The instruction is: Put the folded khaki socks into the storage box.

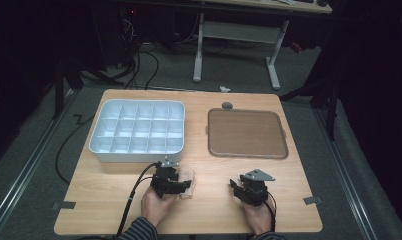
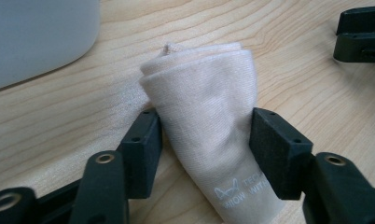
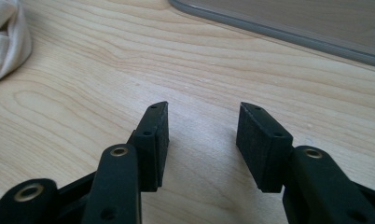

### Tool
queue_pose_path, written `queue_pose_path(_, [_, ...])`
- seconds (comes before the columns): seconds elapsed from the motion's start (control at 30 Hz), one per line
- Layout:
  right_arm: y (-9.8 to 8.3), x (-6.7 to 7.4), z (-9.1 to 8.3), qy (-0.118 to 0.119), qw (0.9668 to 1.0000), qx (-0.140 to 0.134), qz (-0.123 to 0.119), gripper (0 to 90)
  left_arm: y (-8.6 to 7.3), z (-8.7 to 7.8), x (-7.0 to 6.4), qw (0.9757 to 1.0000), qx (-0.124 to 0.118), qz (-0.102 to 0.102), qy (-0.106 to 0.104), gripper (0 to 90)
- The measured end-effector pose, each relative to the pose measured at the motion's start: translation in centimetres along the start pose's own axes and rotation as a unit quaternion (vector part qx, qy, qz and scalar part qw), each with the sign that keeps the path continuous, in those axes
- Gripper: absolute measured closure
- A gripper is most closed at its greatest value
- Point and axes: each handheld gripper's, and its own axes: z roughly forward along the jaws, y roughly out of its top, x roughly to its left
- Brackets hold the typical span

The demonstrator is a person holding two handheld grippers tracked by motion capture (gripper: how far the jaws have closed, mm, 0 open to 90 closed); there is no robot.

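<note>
The left tongs (image 2: 204, 140) clench the folded cloth (image 2: 204, 102) on the surface (image 1: 214, 200); the right tongs (image 3: 202, 135) stand released, empty; carrying the cloth to the divided box (image 1: 137, 131) or tray (image 1: 246, 133) probably remains.

cloth's (image 2: 209, 116) printed lettering cut off

The high view looks forward and down from above the person's side, taking in the whole table (image 1: 199, 210). Each gripper view sits low and close over the wood, looking along its own jaws — both catch the folded cloth (image 2: 209, 116).
</note>
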Motion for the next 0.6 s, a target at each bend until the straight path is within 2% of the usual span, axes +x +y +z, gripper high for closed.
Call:
queue_pose_path(0.13, [0.12,0.39,0.2,-0.011,0.9997,0.004,-0.023,50.4,0.02,0.0,0.05,1.0,0.003,-0.001,-0.007,52.7])
queue_pose_path(0.37, [0.17,0.48,0.28,-0.009,0.9997,0.005,-0.021,49.6,-0.03,0.05,0.26,0.9997,0.001,-0.011,-0.021,63.8])
queue_pose_path(0.6, [0.18,0.46,0.29,-0.004,0.9998,0.005,-0.021,47.3,0.07,-0.06,0.09,0.9998,0.0,0.004,-0.02,72.0])
